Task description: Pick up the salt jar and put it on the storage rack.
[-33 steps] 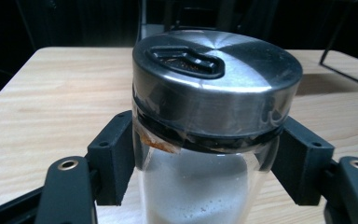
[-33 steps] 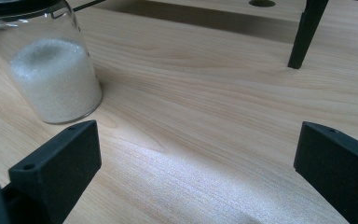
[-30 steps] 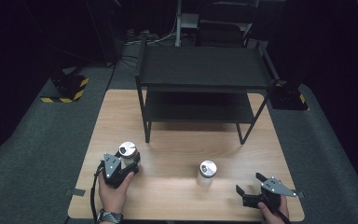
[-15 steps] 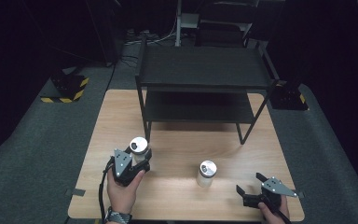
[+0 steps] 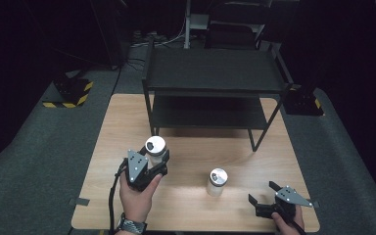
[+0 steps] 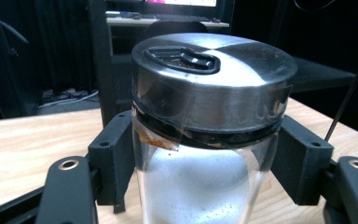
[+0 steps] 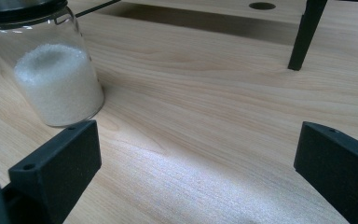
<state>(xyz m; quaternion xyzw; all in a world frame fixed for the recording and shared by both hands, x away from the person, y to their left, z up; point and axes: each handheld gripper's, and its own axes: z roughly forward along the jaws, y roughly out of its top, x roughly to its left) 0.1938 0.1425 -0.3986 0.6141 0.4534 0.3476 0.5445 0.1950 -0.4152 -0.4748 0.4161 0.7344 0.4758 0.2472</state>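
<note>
My left gripper (image 5: 157, 157) is shut on a glass jar (image 5: 155, 147) with a steel lid and white grains inside, held above the wooden table (image 5: 127, 117) at left centre. In the left gripper view the jar (image 6: 209, 116) stands upright between both black pads, which press its sides just below the lid. A second jar (image 5: 217, 181) of the same kind stands on the table to the right; in the right gripper view this jar (image 7: 51, 70) is at the upper left. My right gripper (image 5: 262, 195) rests open near the front right edge, nothing between its fingers (image 7: 58, 163).
A black two-level metal shelf (image 5: 210, 78) stands across the back half of the table, its front legs (image 5: 251, 139) reaching toward the middle. One shelf leg (image 7: 305, 35) rises ahead of the right gripper. Grey carpet surrounds the table.
The left hand has lifted the jar off the table and carried it up and toward the shelf, slightly rightward. The right gripper and the second jar have stayed put.
</note>
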